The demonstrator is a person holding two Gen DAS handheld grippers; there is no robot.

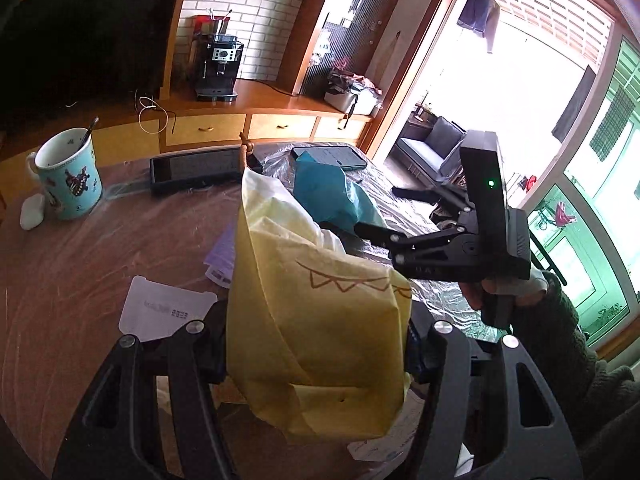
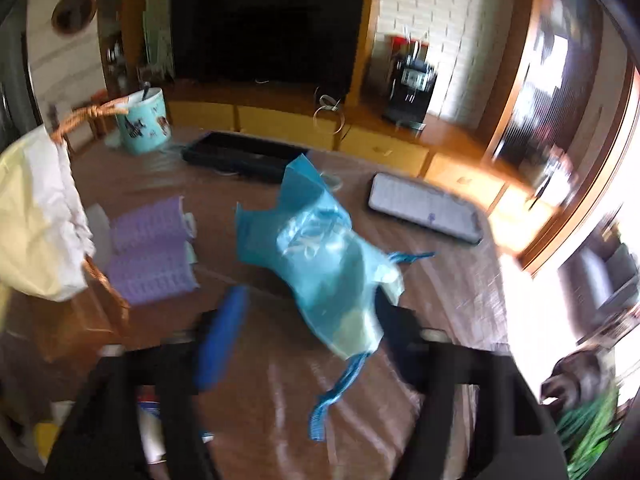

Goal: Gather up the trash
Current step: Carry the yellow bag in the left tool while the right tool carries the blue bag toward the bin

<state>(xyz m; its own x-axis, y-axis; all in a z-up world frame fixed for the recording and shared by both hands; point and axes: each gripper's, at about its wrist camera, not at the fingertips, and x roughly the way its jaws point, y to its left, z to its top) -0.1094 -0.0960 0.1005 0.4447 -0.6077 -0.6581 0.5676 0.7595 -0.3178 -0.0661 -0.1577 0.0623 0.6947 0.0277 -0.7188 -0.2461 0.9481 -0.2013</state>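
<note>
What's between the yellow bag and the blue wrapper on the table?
In the right wrist view, a purple packet lies on the table between the yellow bag and the blue wrapper.

No text can be read; print on the white card (image 1: 168,312) and the coffee machine (image 1: 218,66) badge is too small.

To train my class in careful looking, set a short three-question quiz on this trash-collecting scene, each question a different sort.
1. True or false: the left gripper is shut on the yellow paper bag.
2. The blue wrapper is: A) in a drawer, B) between the right gripper's open fingers, C) on the floor.
3. Complete: the patterned mug stands on the ____.
Key: 1 true; 2 B; 3 table.
</note>
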